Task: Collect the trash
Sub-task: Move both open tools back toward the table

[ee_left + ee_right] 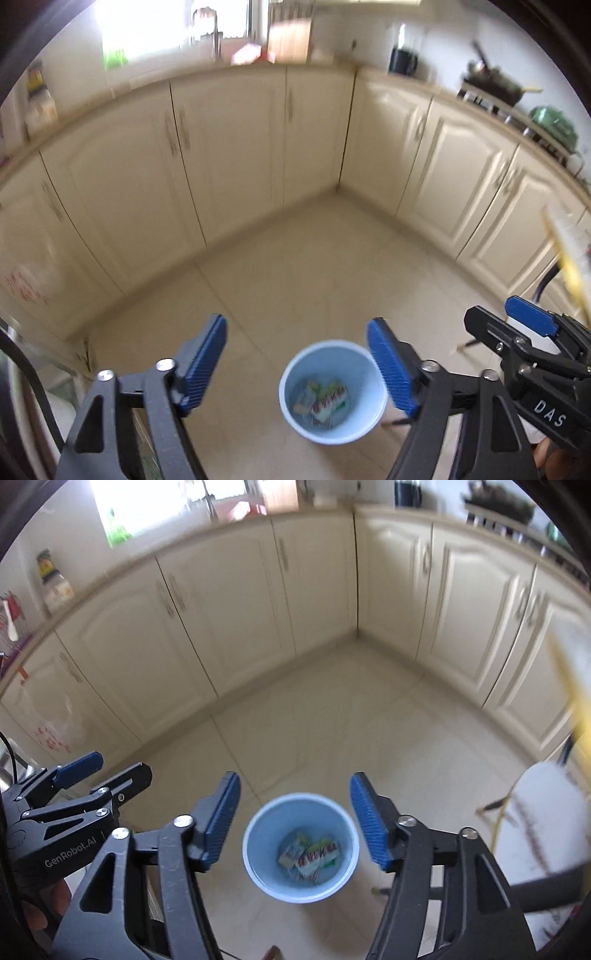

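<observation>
Wrappers (310, 854) lie in the bottom of the blue bin (258, 867) on the floor, both the left claw (297, 363) and right claw (295, 821) hang released and empty above it, and, blur permitting, no litter shows on the floor around the bin.

Motion blur smeared the worktop clutter (255, 51) at twelve o'clock in both views, so nothing there could be named. The wrappers (312, 854) in the blue bin (258, 834) were too small to read. At three o'clock a yellow and white thing (569, 254) ran off the edge, unidentifiable. The left gripper (297, 369) hid part of the bin's rim.
</observation>
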Demonstrator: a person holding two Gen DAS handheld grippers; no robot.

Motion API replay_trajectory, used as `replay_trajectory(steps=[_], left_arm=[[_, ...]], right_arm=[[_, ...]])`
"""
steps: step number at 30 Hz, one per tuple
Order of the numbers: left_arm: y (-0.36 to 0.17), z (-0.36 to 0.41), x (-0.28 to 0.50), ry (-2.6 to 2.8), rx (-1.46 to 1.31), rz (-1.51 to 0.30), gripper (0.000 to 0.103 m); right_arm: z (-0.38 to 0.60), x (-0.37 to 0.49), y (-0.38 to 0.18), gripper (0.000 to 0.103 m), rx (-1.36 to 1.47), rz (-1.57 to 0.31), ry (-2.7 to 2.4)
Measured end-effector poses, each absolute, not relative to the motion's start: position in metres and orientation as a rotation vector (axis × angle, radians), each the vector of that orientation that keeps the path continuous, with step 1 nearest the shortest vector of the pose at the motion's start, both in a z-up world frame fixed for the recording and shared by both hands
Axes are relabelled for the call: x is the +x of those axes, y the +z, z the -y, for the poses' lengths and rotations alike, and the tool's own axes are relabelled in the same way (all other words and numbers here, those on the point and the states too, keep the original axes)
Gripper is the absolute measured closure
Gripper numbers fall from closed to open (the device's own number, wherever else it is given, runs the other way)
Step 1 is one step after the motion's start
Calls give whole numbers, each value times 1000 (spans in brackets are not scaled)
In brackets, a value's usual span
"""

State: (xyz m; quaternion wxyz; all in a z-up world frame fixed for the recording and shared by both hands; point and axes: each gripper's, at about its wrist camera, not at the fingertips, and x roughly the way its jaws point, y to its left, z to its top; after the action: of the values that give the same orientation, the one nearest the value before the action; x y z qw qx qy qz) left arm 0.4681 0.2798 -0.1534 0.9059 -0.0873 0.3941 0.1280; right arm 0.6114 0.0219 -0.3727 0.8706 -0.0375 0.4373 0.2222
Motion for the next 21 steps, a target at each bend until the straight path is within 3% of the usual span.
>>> replay_trajectory(steps=[7, 9, 10, 21], left_arm=[[-73, -181, 390, 260, -139, -579, 11], [-63, -145, 353, 257, -128, -517, 4], [-58, -132, 339, 243, -122, -489, 4], [-67, -35, 170, 91, -16, -238, 1]], right_arm=[[14, 543, -259, 22, -79, -693, 422], [27, 525, -233, 6, -69, -641, 399], [36, 514, -218, 3, -58, -611, 394], [124, 387, -104, 0, -10, -340, 243]])
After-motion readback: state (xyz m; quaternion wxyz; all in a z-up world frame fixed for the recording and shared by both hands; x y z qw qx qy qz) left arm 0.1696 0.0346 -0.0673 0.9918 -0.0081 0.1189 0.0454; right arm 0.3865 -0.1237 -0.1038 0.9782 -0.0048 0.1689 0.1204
